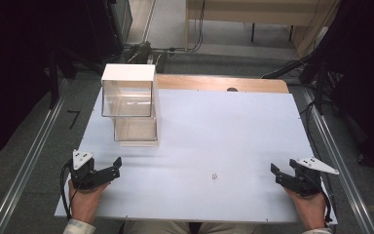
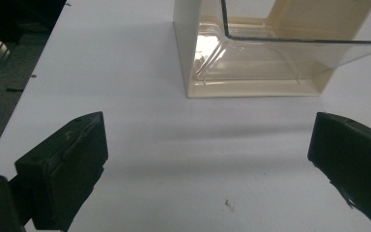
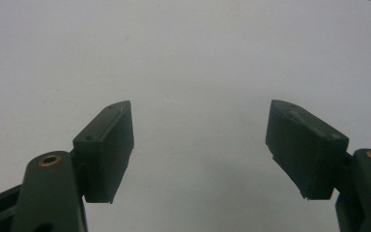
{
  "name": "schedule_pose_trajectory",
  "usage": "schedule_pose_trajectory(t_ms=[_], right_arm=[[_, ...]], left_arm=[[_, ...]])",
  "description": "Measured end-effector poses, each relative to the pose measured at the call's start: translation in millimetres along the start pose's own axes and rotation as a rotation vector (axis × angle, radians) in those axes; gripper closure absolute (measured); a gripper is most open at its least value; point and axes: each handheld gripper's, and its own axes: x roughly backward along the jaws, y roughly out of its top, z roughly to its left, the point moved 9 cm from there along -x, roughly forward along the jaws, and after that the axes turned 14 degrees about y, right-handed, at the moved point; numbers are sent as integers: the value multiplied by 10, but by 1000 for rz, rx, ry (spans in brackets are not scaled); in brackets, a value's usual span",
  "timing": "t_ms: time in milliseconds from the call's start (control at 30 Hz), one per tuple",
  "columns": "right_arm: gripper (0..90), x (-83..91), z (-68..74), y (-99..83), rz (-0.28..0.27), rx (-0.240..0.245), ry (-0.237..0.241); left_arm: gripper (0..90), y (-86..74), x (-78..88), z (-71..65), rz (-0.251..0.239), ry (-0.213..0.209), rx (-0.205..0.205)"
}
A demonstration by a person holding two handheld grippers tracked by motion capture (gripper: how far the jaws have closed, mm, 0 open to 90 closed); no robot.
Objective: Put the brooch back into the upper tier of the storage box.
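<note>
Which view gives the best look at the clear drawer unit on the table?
The high view: the clear drawer unit shows whole there, with its white top, upper drawer pulled forward and lower compartment. The left gripper view shows just its cream base and the drawer's front edge, cropped at the top. The right gripper view looks across bare white table.

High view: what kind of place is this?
Probably a lab or data-recording workspace, not a home: a white board laid on a wooden table as work surface, metal rails on the grey floor beside it, and loose cables behind.
</note>
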Motion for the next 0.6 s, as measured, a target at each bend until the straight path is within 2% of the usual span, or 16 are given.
schedule_pose_trajectory(t_ms=[367, 600], right_arm=[[237, 5, 43, 14, -7, 3, 9], [237, -21, 167, 27, -7, 18, 32]], left_arm=[[15, -4, -2, -3, 1, 4, -2], [15, 4, -1, 16, -1, 9, 4]])
